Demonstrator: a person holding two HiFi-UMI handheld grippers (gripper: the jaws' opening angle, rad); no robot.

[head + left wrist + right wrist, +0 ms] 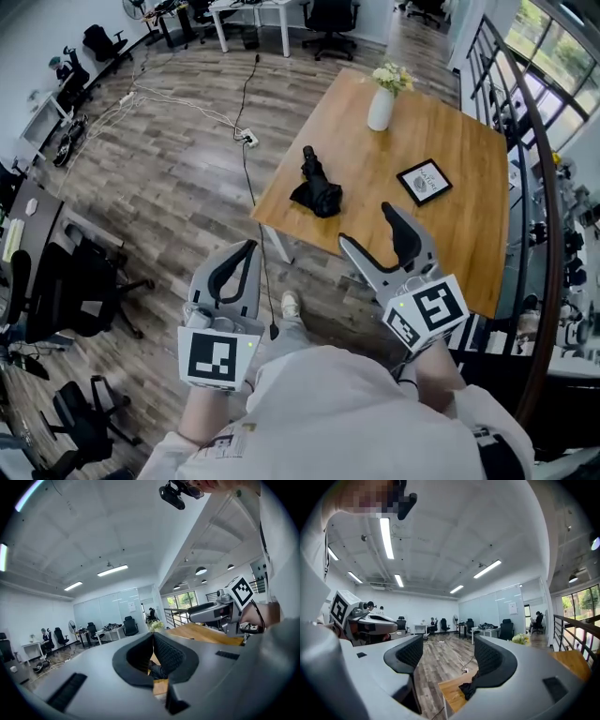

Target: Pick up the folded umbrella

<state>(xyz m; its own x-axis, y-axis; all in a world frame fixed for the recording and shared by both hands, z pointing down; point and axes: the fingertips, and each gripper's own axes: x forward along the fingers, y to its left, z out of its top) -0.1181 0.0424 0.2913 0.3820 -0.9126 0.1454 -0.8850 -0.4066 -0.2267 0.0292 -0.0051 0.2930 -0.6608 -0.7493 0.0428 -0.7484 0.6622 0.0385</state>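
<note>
The folded black umbrella (317, 187) lies near the left edge of the wooden table (469, 225). Both grippers hang short of the table, above the floor and near my body. My left gripper (249, 247) is shut with nothing in it, left of the table's near corner. My right gripper (367, 225) is open and empty, just short of the umbrella. In the left gripper view the jaws (153, 641) meet, and the umbrella (158, 670) shows through the gap below them. In the right gripper view the gripper (447, 644) stands wide open, with the umbrella (469, 686) low beside the right jaw.
A white vase of flowers (381, 108) and a framed picture (424, 181) stand on the table. A cable and power strip (249, 139) lie on the wood floor. Black office chairs (75, 291) crowd the left; a railing (548, 187) runs along the right.
</note>
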